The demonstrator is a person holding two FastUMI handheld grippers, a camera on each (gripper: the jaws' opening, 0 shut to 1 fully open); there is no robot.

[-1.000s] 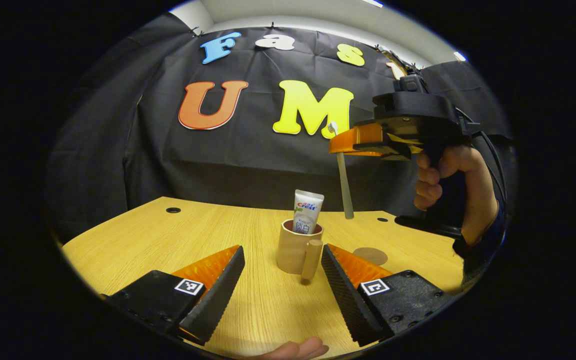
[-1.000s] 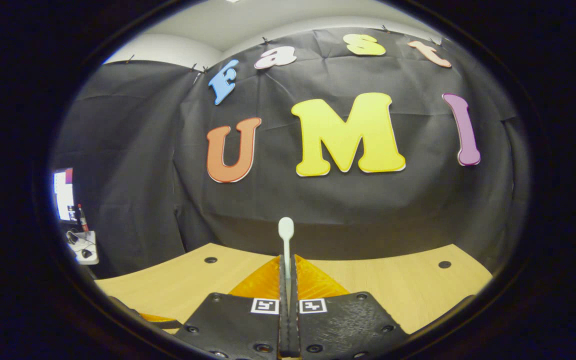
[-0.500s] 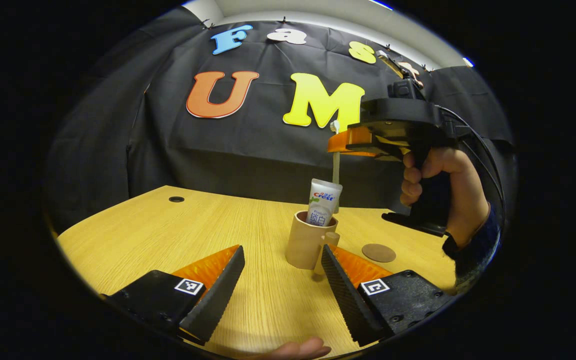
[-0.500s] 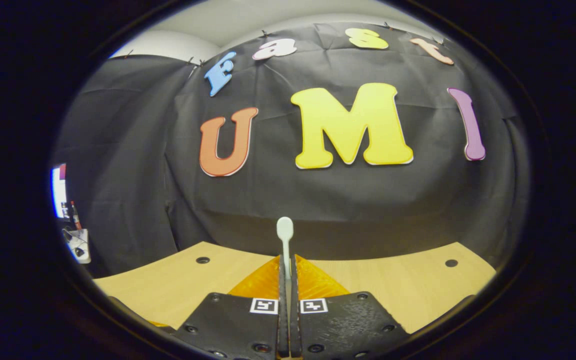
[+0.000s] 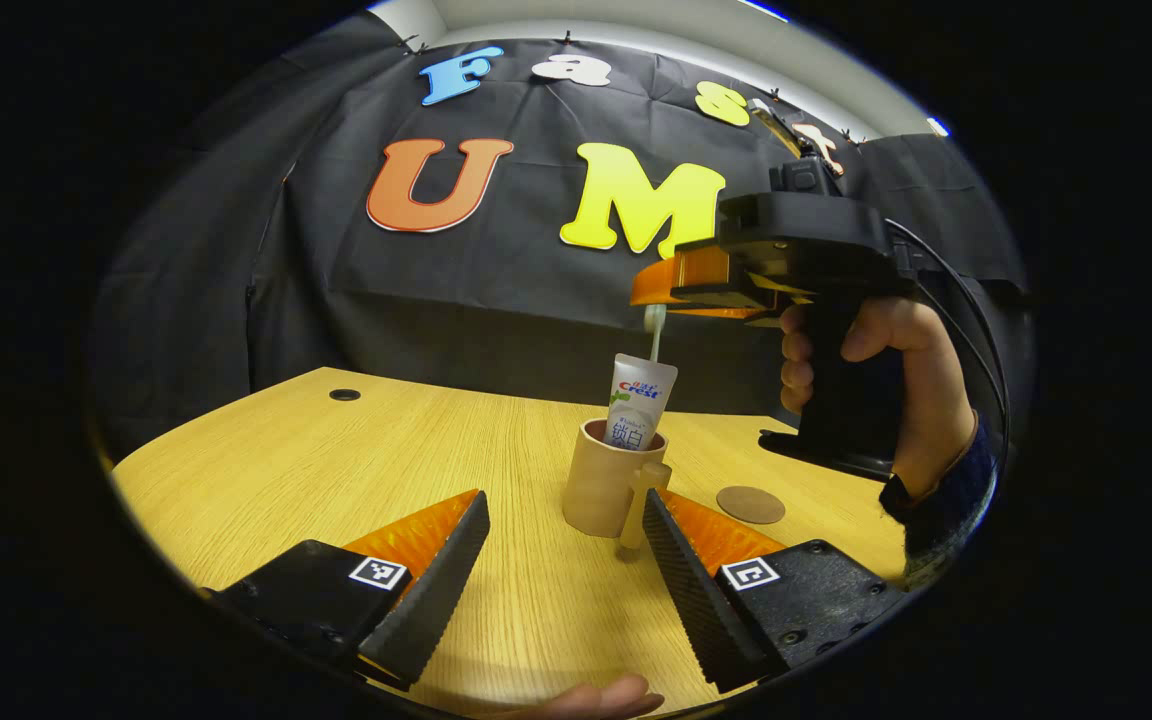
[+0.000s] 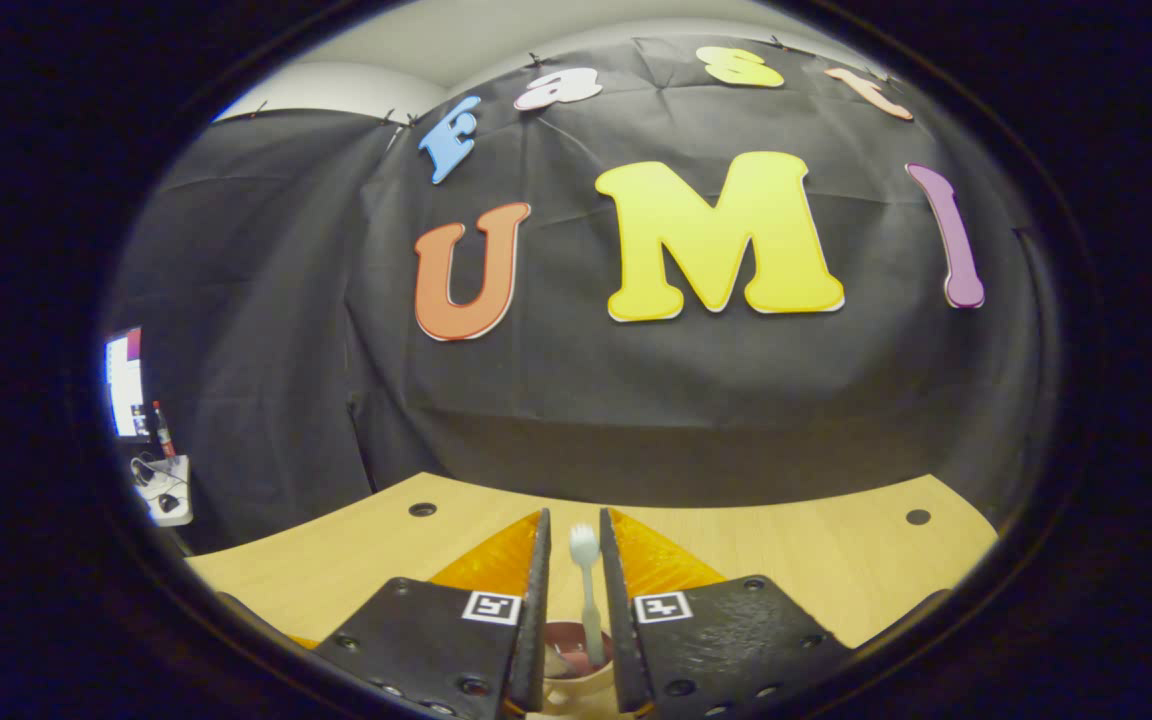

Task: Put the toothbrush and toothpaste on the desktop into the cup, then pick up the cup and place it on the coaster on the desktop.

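Now the toothpaste tube [image 5: 639, 402] and toothbrush [image 6: 586, 570] stand in the cup [image 5: 604, 490], right gripper [image 6: 573, 600] parted above it, left gripper [image 5: 564, 570] wide apart; the coaster [image 5: 750, 504] beside the cup waits.

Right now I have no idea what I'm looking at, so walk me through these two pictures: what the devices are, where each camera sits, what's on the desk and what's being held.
There is no robot here. A person holds a hand-operated two-finger gripper in each hand, and each gripper carries a fisheye camera that looks forward along its own fingers.

The left gripper view comes from the left gripper, which is open and empty, low over the wooden desk. Ahead of it stands a cup with a tube of toothpaste upright in it. A round coaster lies bare beside the cup. Above the cup is the right gripper, gripped by a hand.

The right gripper view looks out from that raised gripper. Its jaws stand slightly apart, and the toothbrush stands between them with its lower end in the cup, so it looks released.
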